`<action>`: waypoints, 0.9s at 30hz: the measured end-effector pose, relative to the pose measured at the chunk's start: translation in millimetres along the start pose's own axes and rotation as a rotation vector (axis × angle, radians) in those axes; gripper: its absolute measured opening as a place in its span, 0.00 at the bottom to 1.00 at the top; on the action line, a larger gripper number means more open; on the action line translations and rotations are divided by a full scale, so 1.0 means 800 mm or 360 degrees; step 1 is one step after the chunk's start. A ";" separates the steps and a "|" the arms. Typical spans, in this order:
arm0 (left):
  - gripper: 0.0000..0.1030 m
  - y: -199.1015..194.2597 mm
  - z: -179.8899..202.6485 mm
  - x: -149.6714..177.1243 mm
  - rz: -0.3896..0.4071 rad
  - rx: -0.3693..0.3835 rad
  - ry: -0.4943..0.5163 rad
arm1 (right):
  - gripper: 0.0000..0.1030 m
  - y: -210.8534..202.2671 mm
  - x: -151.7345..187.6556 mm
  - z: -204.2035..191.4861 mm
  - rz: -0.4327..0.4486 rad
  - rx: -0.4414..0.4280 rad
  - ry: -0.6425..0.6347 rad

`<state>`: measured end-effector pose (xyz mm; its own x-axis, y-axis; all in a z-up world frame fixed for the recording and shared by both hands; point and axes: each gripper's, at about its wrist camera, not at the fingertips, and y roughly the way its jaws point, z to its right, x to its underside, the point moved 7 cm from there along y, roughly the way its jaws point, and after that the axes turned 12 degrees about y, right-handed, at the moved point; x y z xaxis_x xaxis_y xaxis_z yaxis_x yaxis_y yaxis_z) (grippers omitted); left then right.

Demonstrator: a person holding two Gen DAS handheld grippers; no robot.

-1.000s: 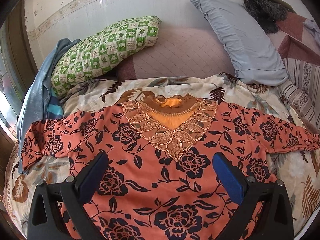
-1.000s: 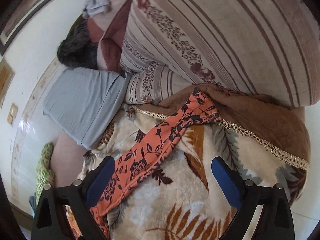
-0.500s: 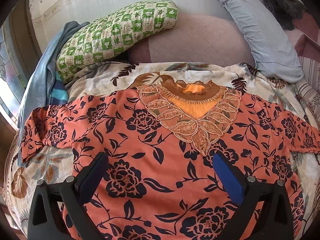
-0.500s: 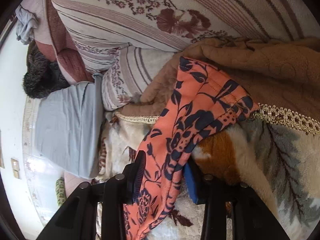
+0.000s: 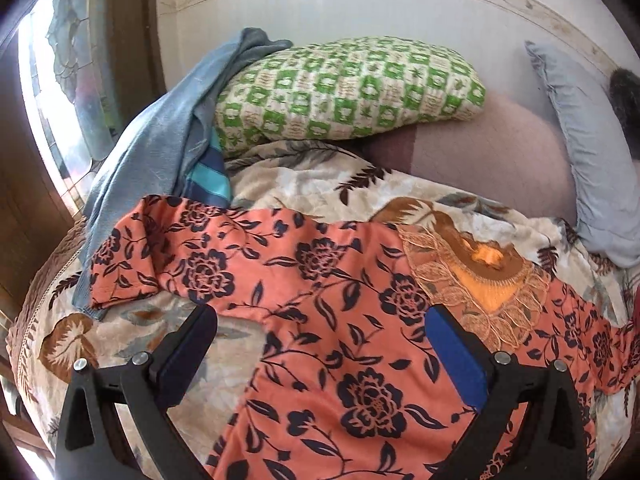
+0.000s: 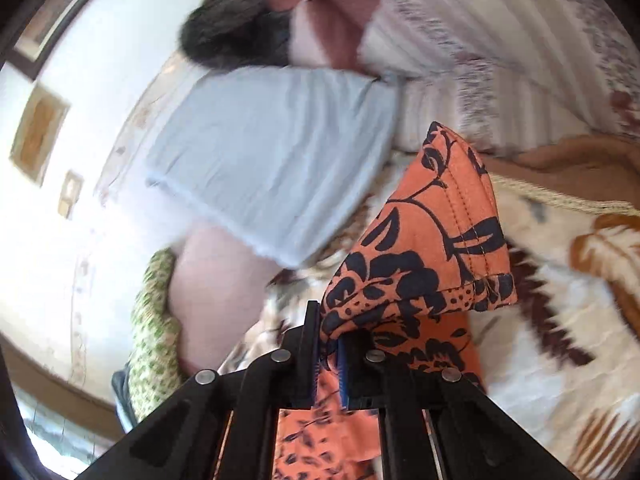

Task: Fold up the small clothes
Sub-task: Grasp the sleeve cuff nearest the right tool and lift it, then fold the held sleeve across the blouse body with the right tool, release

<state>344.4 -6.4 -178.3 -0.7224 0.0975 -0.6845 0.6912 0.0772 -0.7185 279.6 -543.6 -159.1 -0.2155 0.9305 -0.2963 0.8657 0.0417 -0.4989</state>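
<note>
An orange blouse (image 5: 340, 360) with dark blue flowers and a lace collar (image 5: 480, 292) lies spread flat on the floral blanket (image 5: 300, 176). Its left sleeve (image 5: 160, 248) stretches out toward the bed's left edge. My left gripper (image 5: 320, 316) hovers open over the blouse's left shoulder with nothing between its fingers. In the right wrist view my right gripper (image 6: 328, 332) is shut on the other sleeve (image 6: 432, 240), just behind the cuff. The cuff stands up off the blanket, bent over above the jaws.
A green checked pillow (image 5: 344, 88), a mauve cushion (image 5: 480, 152) and a grey-blue pillow (image 5: 592, 160) line the wall at the back. Blue clothes (image 5: 160, 140) hang at the left by a window. Striped bedding (image 6: 500, 40) and a dark furry item (image 6: 232, 28) lie to the right.
My right gripper has closed on the sleeve near its cuff and raised it off the blanket. My left gripper, still open, has swung left toward the blouse's left sleeve.
</note>
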 end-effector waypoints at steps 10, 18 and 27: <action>1.00 0.014 -0.173 0.011 -0.0026 -0.0253 -0.0364 | 0.10 0.160 0.365 -0.161 -0.0659 0.0007 -0.0650; 1.00 0.040 -0.208 0.029 -0.0150 -0.0241 -0.0419 | 0.16 0.206 0.586 -0.090 -0.0562 0.0629 -0.2412; 1.00 0.045 -0.210 0.029 -0.0170 -0.0160 -0.0448 | 0.70 0.133 0.561 -0.122 -0.0341 0.0288 -0.2697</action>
<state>355.4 165.3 -199.2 -0.7578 -0.1941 -0.6229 0.5990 0.1714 -0.7822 318.8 -86.6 -265.7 -0.6152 -0.4839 -0.6223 0.7276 -0.0447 -0.6846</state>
